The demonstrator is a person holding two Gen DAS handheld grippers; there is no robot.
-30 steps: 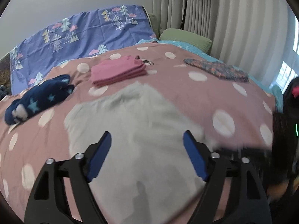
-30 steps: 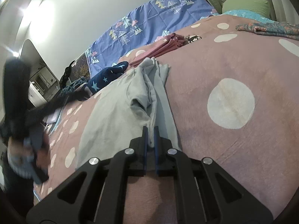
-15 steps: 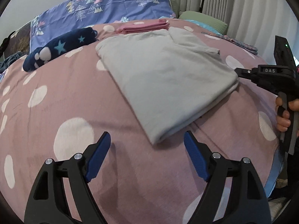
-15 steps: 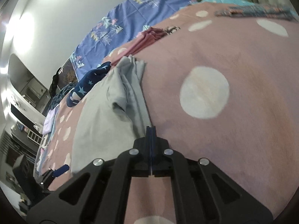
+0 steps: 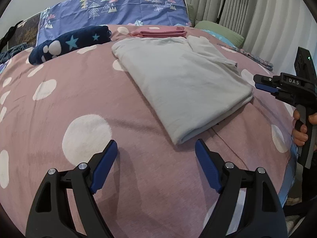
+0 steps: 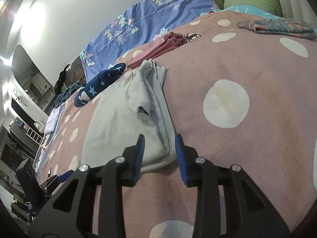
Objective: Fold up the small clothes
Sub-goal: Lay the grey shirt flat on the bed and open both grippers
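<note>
The pale grey folded cotton garment point(image 5: 184, 85) lies on the pink dotted bed cover point(image 5: 59, 103). The right claw point(image 6: 159, 154) is opening around its corner, probably not pressing; a snag would undo the fold. The left claw point(image 5: 156, 166) is wide and empty.

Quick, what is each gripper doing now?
Left gripper: open, holding nothing.
Right gripper: fingers opening, the grey shirt corner between them, not pressed.

I see the pale grey garment point(image 5: 178, 83) folded flat on the pink dotted bed point(image 5: 79, 103), centre frame, sleeve tucked on top.
</note>
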